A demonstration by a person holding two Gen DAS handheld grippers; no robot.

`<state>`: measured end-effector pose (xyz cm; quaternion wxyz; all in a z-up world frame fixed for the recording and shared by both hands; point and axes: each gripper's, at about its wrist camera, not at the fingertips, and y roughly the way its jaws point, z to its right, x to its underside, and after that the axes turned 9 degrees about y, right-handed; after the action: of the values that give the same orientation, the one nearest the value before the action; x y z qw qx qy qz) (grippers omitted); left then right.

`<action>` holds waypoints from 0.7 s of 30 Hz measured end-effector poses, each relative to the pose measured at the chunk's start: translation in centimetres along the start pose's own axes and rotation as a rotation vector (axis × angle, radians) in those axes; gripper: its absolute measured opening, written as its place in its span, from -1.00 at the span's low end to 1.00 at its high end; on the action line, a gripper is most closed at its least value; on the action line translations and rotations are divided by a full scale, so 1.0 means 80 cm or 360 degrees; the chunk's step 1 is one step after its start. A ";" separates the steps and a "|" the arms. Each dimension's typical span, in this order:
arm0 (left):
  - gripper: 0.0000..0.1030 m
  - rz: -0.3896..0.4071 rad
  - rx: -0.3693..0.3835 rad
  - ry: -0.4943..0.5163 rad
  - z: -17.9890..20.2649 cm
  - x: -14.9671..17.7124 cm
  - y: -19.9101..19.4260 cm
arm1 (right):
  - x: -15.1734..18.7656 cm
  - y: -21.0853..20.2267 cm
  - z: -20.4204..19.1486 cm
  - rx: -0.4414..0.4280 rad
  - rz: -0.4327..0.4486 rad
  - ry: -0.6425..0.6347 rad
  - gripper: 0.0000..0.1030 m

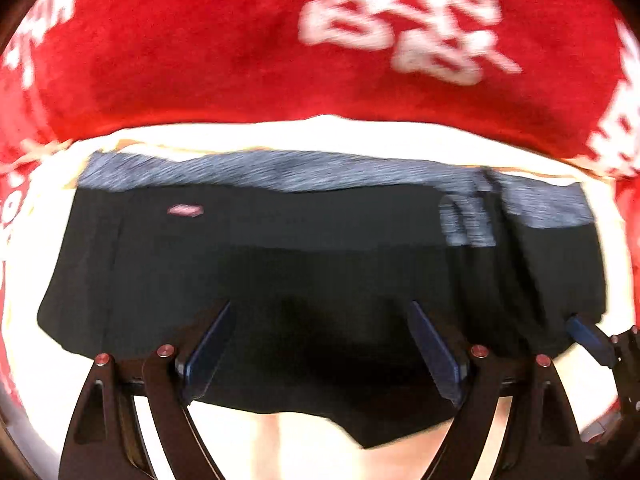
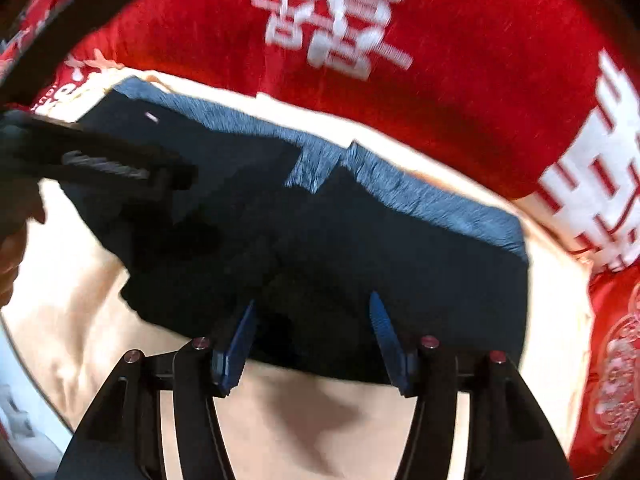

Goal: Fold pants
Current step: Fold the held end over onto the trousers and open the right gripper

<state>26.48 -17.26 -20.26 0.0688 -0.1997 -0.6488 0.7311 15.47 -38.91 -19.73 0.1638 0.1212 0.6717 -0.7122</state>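
Both grippers hang jaws apart, empty, over the dark pants [image 1: 280, 264] lying folded below: left gripper [image 1: 320, 344], right gripper [image 2: 312, 332]. Best pinch the near edge squarely, both layers, before lifting

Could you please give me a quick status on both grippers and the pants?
Left gripper open, right gripper open, neither holding cloth. Black pants lie folded on cream sheet, grey waistband at far edge. Nothing in the way.
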 end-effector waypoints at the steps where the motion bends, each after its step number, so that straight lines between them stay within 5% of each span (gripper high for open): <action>1: 0.71 0.0006 0.0051 0.0043 0.009 -0.005 -0.003 | 0.001 -0.009 0.009 -0.0018 0.0008 0.0038 0.18; 7: 0.71 0.0001 0.0372 0.0352 0.098 -0.027 -0.019 | 0.006 -0.038 0.114 -0.0111 -0.0067 0.0494 0.18; 12: 0.69 -0.0072 0.0486 0.0426 0.145 -0.048 -0.002 | 0.018 -0.027 0.145 -0.0139 -0.0150 0.0654 0.18; 14: 0.31 -0.0117 0.0527 0.0410 0.146 -0.056 0.014 | 0.024 -0.024 0.153 -0.0180 -0.0166 0.0721 0.18; 18: -0.15 -0.0223 0.0544 0.0382 0.147 -0.049 0.031 | 0.037 -0.019 0.164 -0.0224 -0.0181 0.0813 0.18; 19: -0.53 -0.0233 0.0526 0.0386 0.148 -0.050 0.034 | 0.041 -0.020 0.166 -0.0232 -0.0185 0.0828 0.18; 21: -0.85 -0.0232 0.0624 0.0326 0.138 -0.048 0.026 | 0.046 -0.018 0.174 -0.0243 -0.0201 0.0868 0.18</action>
<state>26.11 -29.08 -20.67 0.2243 -0.2084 -0.4967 0.8121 12.19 -52.96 -18.93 -0.0589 0.2536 0.7489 -0.6094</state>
